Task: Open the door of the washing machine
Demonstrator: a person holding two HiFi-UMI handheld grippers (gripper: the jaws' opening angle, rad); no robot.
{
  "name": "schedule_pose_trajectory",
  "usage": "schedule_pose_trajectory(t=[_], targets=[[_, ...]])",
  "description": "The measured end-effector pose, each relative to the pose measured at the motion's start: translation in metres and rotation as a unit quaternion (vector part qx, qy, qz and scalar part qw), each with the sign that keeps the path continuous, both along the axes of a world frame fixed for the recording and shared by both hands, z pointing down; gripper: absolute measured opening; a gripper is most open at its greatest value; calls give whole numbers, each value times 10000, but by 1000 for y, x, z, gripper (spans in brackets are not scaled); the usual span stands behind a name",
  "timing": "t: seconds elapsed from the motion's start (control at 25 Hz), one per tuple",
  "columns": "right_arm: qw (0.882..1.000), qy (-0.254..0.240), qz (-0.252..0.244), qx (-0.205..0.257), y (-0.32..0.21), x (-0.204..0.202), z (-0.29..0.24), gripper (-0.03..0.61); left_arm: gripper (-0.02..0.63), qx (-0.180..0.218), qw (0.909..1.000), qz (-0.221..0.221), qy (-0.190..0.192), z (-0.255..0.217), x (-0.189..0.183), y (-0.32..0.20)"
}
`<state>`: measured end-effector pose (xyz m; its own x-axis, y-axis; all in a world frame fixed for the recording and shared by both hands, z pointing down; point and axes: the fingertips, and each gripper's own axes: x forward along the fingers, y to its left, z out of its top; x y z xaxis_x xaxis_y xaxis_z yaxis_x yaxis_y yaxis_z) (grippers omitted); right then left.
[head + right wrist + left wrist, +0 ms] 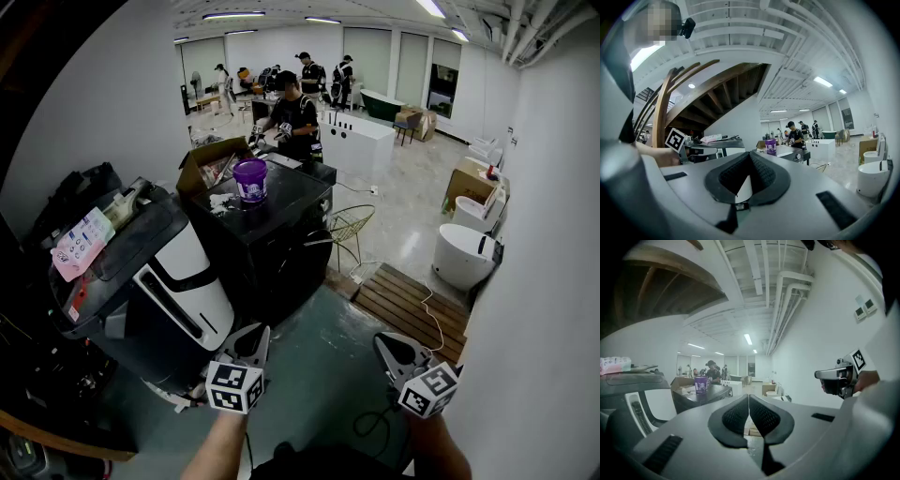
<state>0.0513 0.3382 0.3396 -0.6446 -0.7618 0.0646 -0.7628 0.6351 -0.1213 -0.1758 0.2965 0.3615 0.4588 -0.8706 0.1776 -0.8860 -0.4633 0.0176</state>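
Note:
The black washing machine [281, 248] stands ahead of me, its dark round door [307, 255] closed on the front and a purple bucket [250, 179] on its top. My left gripper [251, 339] and right gripper [387, 345] hover low in the head view, well short of the machine, both shut and holding nothing. In the left gripper view the left gripper's [748, 397] pads meet, with the machine [701, 397] far off to the left and the right gripper [834, 378] at the right. The right gripper view shows the right gripper's [750, 154] jaws closed, with the bucket [771, 146] beyond them.
A tilted grey and white appliance [159, 291] sits to the left of the washing machine. A wire chair [352, 228], a wooden pallet [408, 302] and white toilets [466, 253] stand to the right. A cable [375, 422] lies on the floor. A person [296, 117] works behind the machine.

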Motion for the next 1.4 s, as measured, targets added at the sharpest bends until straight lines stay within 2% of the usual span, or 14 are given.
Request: schedule_pose_trajectory(t=[0.44, 0.92, 1.0, 1.12, 1.4], targets=[[10000, -37, 35, -46, 2, 3, 3, 15, 20, -64, 10000, 70, 2, 5, 6, 1], [9996, -143, 130, -210, -9, 4, 3, 19, 25, -39, 9999, -79, 90, 4, -3, -3], [9996, -151, 88, -232, -9, 4, 3, 41, 33, -63, 9999, -81, 110, 4, -2, -4], [9997, -116, 35, -227, -10, 4, 6, 85, 94, -101, 9999, -66, 123, 6, -1, -5], [9995, -91, -2, -295, -12, 3, 8, 163, 155, -141, 9998, 16, 171, 8, 4, -7]])
